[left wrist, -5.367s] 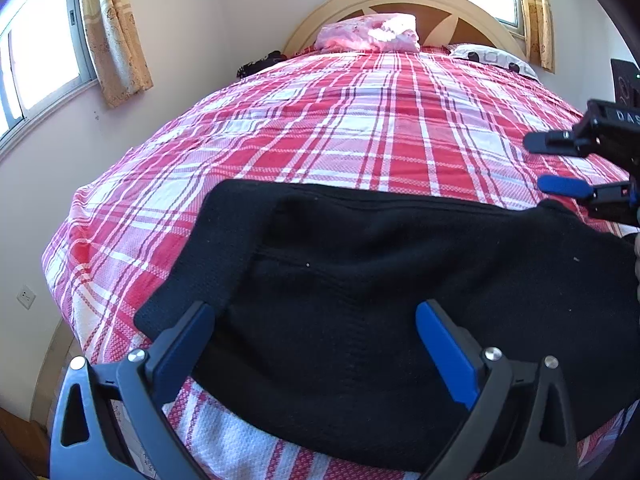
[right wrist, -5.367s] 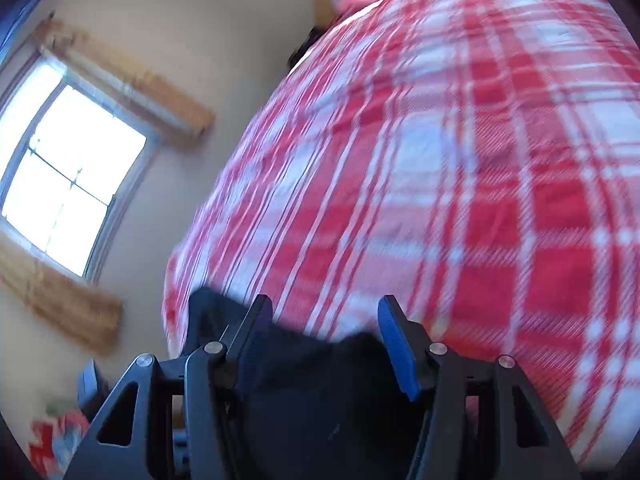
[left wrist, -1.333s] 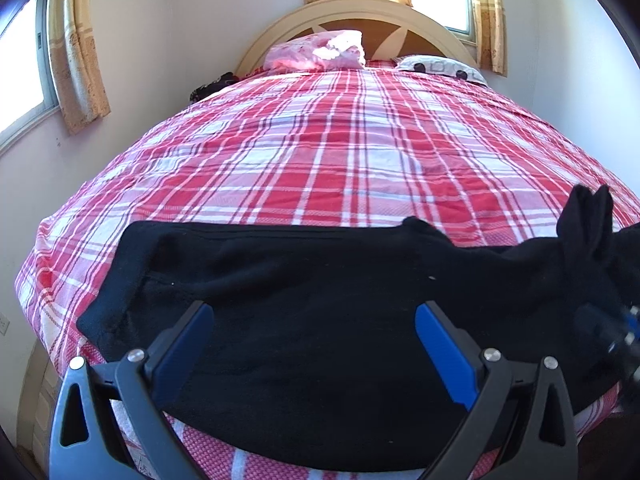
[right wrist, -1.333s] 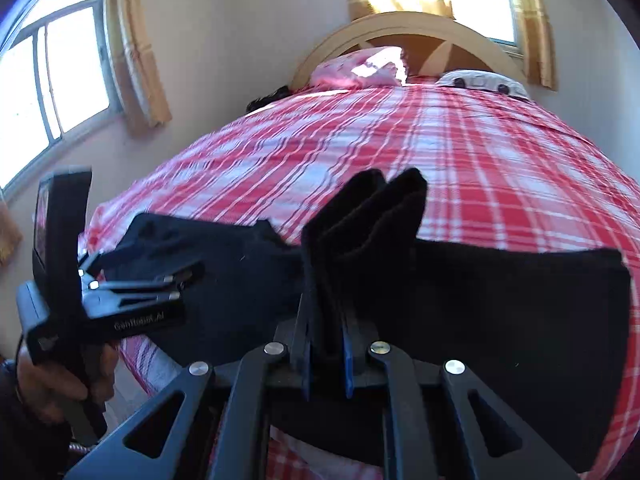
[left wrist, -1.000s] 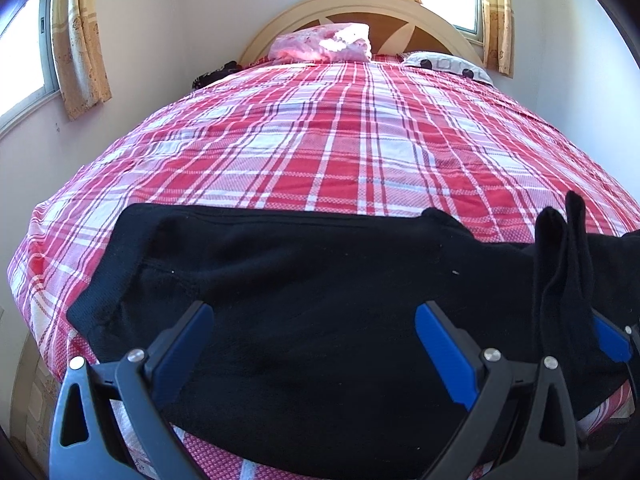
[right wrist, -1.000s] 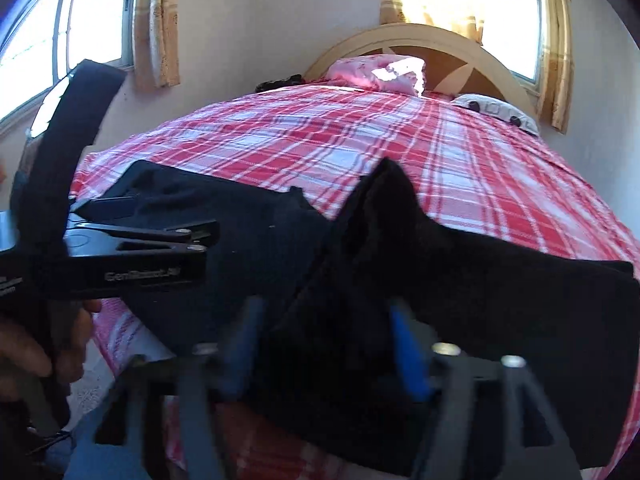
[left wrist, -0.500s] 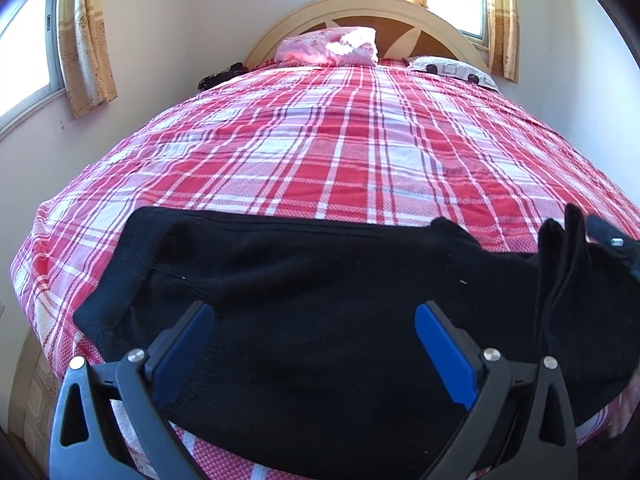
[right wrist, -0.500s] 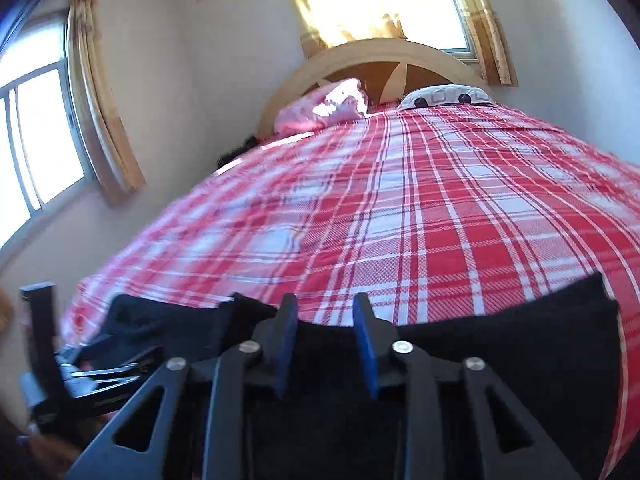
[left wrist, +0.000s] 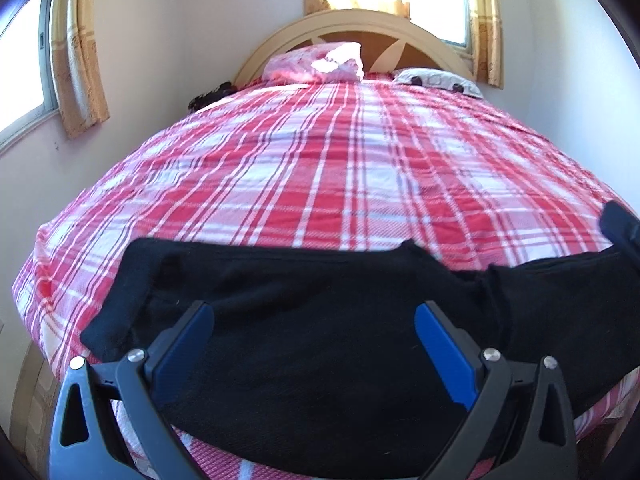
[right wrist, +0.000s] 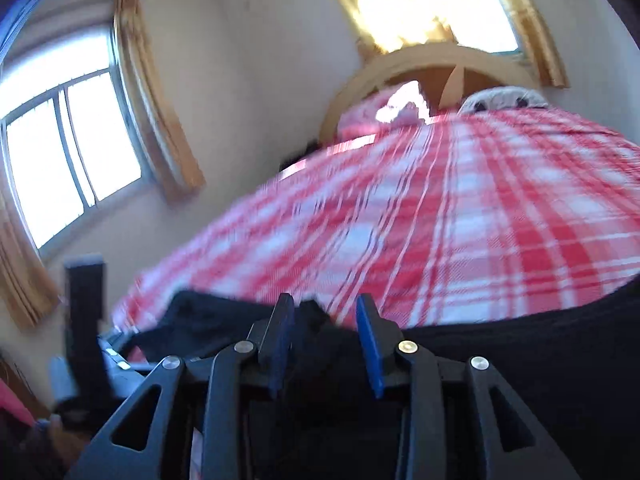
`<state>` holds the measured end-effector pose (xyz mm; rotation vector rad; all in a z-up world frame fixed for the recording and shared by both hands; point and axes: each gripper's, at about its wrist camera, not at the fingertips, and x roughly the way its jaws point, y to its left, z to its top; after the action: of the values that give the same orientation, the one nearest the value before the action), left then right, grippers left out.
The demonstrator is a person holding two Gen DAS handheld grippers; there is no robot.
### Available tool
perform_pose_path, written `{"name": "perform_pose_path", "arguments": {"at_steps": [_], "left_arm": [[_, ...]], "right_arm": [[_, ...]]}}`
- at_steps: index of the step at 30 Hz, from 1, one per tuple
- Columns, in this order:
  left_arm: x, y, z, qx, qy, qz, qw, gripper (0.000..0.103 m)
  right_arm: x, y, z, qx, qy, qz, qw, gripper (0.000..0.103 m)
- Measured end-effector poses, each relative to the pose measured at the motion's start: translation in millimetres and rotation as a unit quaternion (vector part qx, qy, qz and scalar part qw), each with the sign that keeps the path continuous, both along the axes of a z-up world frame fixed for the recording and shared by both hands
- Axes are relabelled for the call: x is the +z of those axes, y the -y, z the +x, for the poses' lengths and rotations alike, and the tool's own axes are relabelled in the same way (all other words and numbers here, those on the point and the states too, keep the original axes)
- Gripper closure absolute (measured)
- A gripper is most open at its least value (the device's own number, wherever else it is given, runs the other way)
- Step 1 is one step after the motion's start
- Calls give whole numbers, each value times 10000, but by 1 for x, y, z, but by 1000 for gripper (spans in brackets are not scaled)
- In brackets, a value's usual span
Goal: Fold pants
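The black pants point(left wrist: 320, 320) lie flat across the foot of the bed, reaching from left to right in the left wrist view. My left gripper point(left wrist: 314, 340) hovers over their middle, jaws wide open and empty. My right gripper point(right wrist: 324, 332) sits low over the same pants point(right wrist: 540, 340) in a blurred view. Its jaws are opening, a clear gap shows between the blue pads, and only a small peak of black cloth rises in that gap, unpinched. A dark part of the right gripper point(left wrist: 620, 228) shows at the right edge of the left wrist view.
The bed point(left wrist: 340, 168) carries a red and white plaid cover, with a pink pillow point(left wrist: 316, 64) and a spotted pillow point(left wrist: 436, 78) at the curved headboard. Windows with tan curtains point(right wrist: 156, 92) stand on the left wall. The left gripper's body point(right wrist: 84, 300) rises at the left.
The right gripper let go of the upright fold of pants it pinched, and that cloth now lies flat. The right gripper's view swung up and sideways; the left gripper rose slightly.
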<state>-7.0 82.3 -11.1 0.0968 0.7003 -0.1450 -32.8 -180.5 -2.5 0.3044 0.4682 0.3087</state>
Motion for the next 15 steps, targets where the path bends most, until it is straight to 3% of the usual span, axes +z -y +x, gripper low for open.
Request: {"name": "perform_pose_path", "arguments": {"at_steps": [3,7,10,12,15], "left_arm": [[11,24,-1,-351,116,-130,9992,0],[21,66,-6,-838,289,-125,9960,0],[11,97,-10,-1103,142,55,9938,0],[0,106,-13,-1189,14,146,9928,0],[-24,113,-15,-1200,-314,418,9914,0]], "right_arm": [[19,44,-23,-837,83,-156,9963,68],[18,85,-34,-1800,-388,-773,9799,68],[4,105,-29,-2324,-1043,-1281,9585,68],[-7,115,-20,-2361,-1345,-1330,9531,68],[-26,128,-9,-2137,-1607,-1182,9563,68]]}}
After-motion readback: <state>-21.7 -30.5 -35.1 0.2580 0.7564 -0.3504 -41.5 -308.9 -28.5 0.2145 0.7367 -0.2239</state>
